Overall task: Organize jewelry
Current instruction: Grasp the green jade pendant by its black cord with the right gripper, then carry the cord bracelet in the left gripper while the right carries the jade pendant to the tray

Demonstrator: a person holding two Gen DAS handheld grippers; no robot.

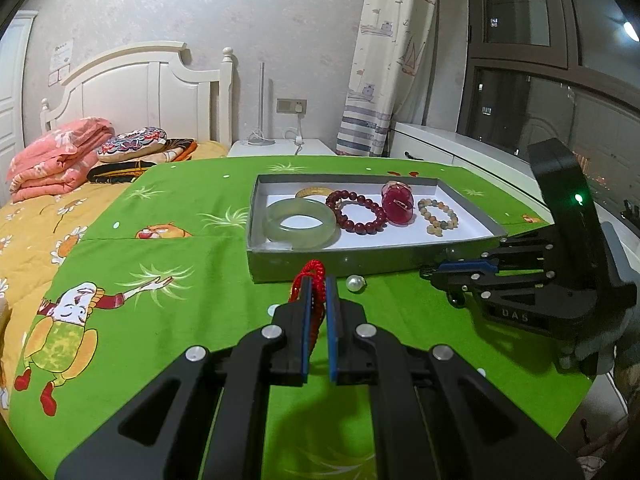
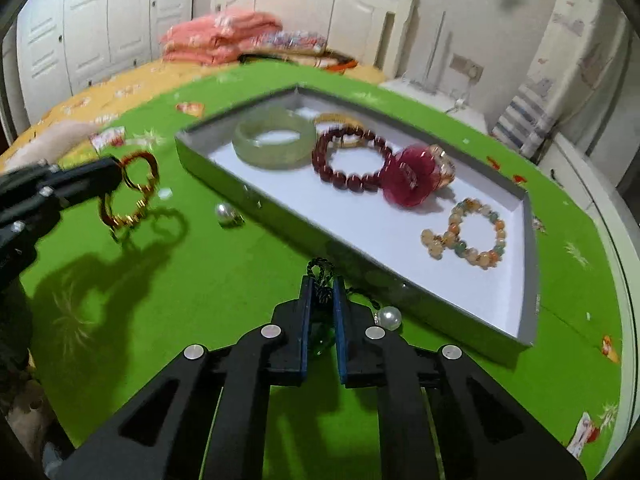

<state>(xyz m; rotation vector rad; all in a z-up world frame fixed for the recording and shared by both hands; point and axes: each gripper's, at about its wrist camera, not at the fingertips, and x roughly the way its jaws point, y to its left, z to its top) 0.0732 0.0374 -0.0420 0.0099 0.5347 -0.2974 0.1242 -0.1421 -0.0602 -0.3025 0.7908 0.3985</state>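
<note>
In the left wrist view, my left gripper (image 1: 318, 294) is shut on a red cord bracelet (image 1: 310, 274) just in front of the grey tray (image 1: 360, 260). The right wrist view shows that bracelet (image 2: 132, 192), red with gold beads, hanging from the left gripper (image 2: 117, 176) above the green cloth. My right gripper (image 2: 322, 286) is shut on a dark green cord piece (image 2: 320, 270) close to the tray's (image 2: 360, 224) near wall. Inside the tray lie a jade bangle (image 1: 300, 224), a dark red bead bracelet (image 1: 356, 212), a red piece (image 1: 397, 202), a pale mixed-bead bracelet (image 1: 438, 216) and a gold bangle (image 1: 314, 191).
A loose pearl (image 1: 355, 283) rests on the green cloth (image 1: 180, 208) before the tray; the right wrist view shows two pearls (image 2: 226, 214) (image 2: 390, 317). The bed with folded pink bedding (image 1: 60, 156) is at the left. The right gripper (image 1: 430, 273) enters from the right.
</note>
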